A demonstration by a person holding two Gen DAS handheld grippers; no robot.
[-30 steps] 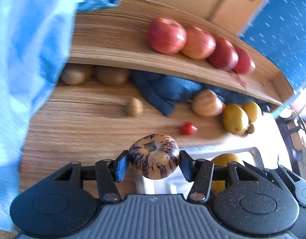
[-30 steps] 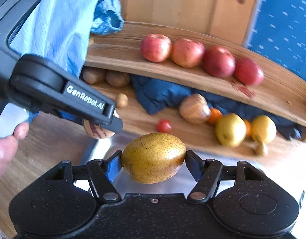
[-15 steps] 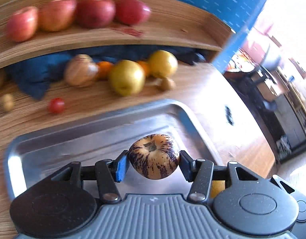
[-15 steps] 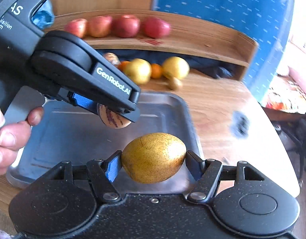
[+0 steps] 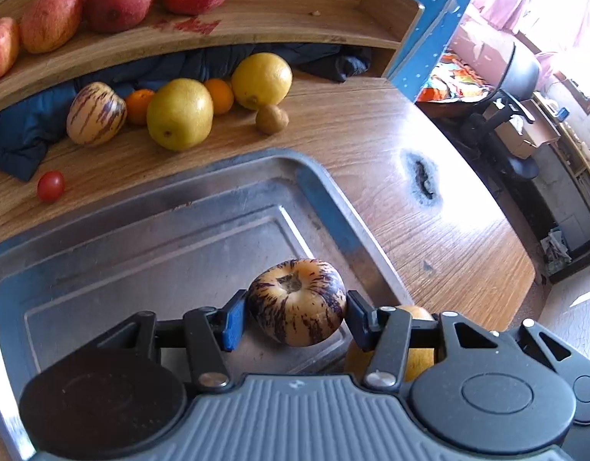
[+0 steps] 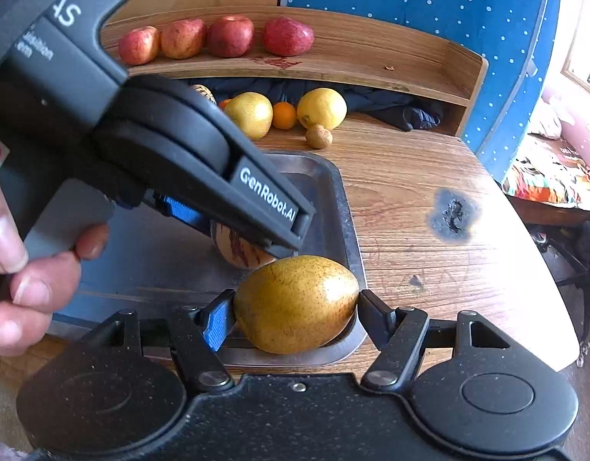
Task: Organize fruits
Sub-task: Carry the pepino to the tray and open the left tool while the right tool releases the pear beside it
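I have my left gripper (image 5: 296,313) clamped on a striped melon (image 5: 296,301), held stem-side up low over the near right corner of the metal tray (image 5: 149,207), so it can be set down without rolling. My right gripper (image 6: 295,320) is clamped on a brown pear (image 6: 296,303) across its long sides, just over the tray's near right rim, beside the melon. I judge both are meant for the tray, the collecting spot on the desk (image 6: 429,269). Beyond the tray's far edge wait another striped melon (image 5: 96,113), yellow fruits (image 5: 179,114), oranges (image 5: 218,96) and a cherry tomato (image 5: 50,185); red apples (image 6: 230,35) line the shelf (image 6: 371,61) behind.
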